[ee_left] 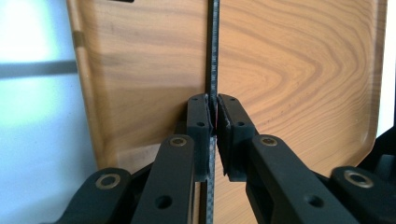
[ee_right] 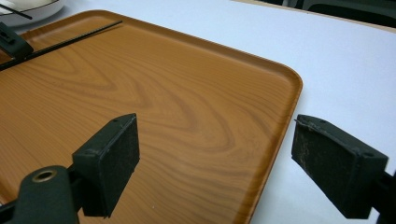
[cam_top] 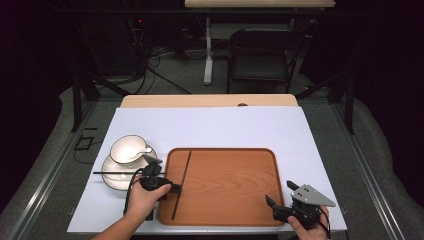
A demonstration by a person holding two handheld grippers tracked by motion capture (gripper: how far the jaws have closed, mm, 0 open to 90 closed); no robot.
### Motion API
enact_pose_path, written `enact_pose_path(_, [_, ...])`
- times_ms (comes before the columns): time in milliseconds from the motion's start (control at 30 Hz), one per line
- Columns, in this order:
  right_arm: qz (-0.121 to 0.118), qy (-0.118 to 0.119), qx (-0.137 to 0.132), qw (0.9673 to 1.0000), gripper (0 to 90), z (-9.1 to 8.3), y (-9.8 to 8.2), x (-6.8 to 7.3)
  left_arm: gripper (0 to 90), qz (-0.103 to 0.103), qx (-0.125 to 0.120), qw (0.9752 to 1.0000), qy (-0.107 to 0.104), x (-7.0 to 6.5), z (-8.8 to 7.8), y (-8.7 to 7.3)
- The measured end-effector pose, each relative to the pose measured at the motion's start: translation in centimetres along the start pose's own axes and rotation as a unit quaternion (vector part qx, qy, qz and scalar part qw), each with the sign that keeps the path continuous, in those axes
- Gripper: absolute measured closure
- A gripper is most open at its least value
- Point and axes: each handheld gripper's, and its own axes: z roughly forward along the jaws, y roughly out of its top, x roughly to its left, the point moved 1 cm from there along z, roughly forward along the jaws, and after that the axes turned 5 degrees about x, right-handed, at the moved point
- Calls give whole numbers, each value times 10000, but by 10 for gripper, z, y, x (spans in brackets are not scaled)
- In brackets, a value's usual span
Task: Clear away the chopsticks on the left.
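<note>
The left tool (ee_left: pixel 213 122) is clamped tight on a thin black chopstick (ee_left: pixel 213 51), its two pads pressed against the stick from either side, as the left gripper view shows. In the high view this tool (cam_top: pixel 172 188) sits at the left rim of the wooden tray (cam_top: pixel 235 200), and the chopstick (cam_top: pixel 183 181) it grips runs lengthwise over the tray's left part, from the far rim to the near one. A second black chopstick (cam_top: pixel 112 173) lies crosswise on the white saucer (cam_top: pixel 114 180) just left of the tray; on that saucer stands a white cup (cam_top: pixel 128 148) with a white spoon (cam_top: pixel 143 150) in it. The right tool (ee_right: pixel 215 163) is spread wide, holding nothing, and hovers above the tray's near right corner (ee_right: pixel 285 93); in the high view it (cam_top: pixel 274 209) is near the counter's front edge. The tray rests on a pale sheet (cam_top: pixel 225 125) that covers the counter (cam_top: pixel 210 100)
</note>
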Motion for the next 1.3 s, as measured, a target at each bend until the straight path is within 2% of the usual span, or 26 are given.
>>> enact_pose_path(67, [1,4,11,10000,148,0,0,0,805,-25,-35,10000,-17,-1,0,0])
enact_pose_path(133, [4,-5,-2,10000,148,0,0,0,772,57,4,10000,54,-3,-3,0])
enact_pose_path(300, [7,-3,6,10000,148,0,0,0,708,124,-111,9999,-27,-7,-14,2])
enact_pose_path(333, [8,-2,7,10000,148,0,0,0,672,168,-158,9997,-48,-8,-19,2])
enact_pose_path(633, [15,-7,12,10000,148,0,0,0,558,323,-453,9984,-136,-16,-54,8])
enact_pose_path(733, [25,-7,19,10000,148,0,0,0,528,423,-630,9971,-58,-17,-64,10])
enact_pose_path(767, [24,-8,17,10000,148,0,0,0,523,480,-621,9969,-22,-17,-67,10])
enact_pose_path(933, [21,-14,15,10000,148,0,0,0,478,748,-831,9936,183,-17,-79,10])
enact_pose_path(967, [23,-13,16,10000,148,0,0,0,478,796,-907,9925,190,-17,-82,10])
enact_pose_path(1100, [23,-12,18,10000,148,0,0,0,455,1210,-1162,9849,425,-14,-89,8])
enact_pose_path(1133, [23,-12,20,10000,148,0,0,0,454,1454,-1266,9794,600,-13,-93,8])
enact_pose_path(1167, [23,-12,20,10000,148,0,0,0,454,1454,-1266,9794,600,-13,-93,8])
enact_pose_path(1200, [23,-14,17,10000,148,0,0,0,454,1565,-1342,9762,669,-13,-96,8])
enact_pose_path(1233, [20,-16,14,10000,148,0,0,0,440,1708,-1440,9718,754,-12,-101,7])
enact_pose_path(1267, [20,-16,15,10000,148,0,0,0,436,1784,-1481,9695,793,-12,-102,7])
enact_pose_path(1300, [20,-16,15,10000,148,0,0,0,436,1784,-1481,9695,793,-12,-102,7])
